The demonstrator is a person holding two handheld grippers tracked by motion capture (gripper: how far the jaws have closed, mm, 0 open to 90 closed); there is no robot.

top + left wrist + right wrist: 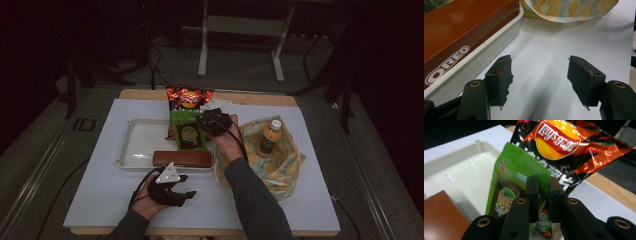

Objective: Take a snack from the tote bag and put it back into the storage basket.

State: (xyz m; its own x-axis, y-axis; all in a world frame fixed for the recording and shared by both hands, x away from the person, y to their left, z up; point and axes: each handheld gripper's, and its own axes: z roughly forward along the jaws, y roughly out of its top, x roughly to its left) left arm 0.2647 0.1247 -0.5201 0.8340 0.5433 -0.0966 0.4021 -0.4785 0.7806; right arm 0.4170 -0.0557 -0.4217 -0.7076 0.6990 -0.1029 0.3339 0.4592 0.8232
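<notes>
Standing almost upright at the right end of the white plastic tray (131, 150), the green snack pouch (187, 131) leans on the orange and black crisp bag (189, 98) just behind it. The right tool (214, 122) meets the pouch from its right side, and in the right gripper view the two black jaws sit close on either side of the thin right edge of the pouch (510, 187); whether the pads press on the film I cannot tell. The long axis of the pouch runs near to far, so I judge that a letting go drops it flat into the tray, beside the long brown biscuit box (182, 158). The left tool (186, 196) rests open and empty on the white surface (100, 200), near the front rim of the tray.
</notes>
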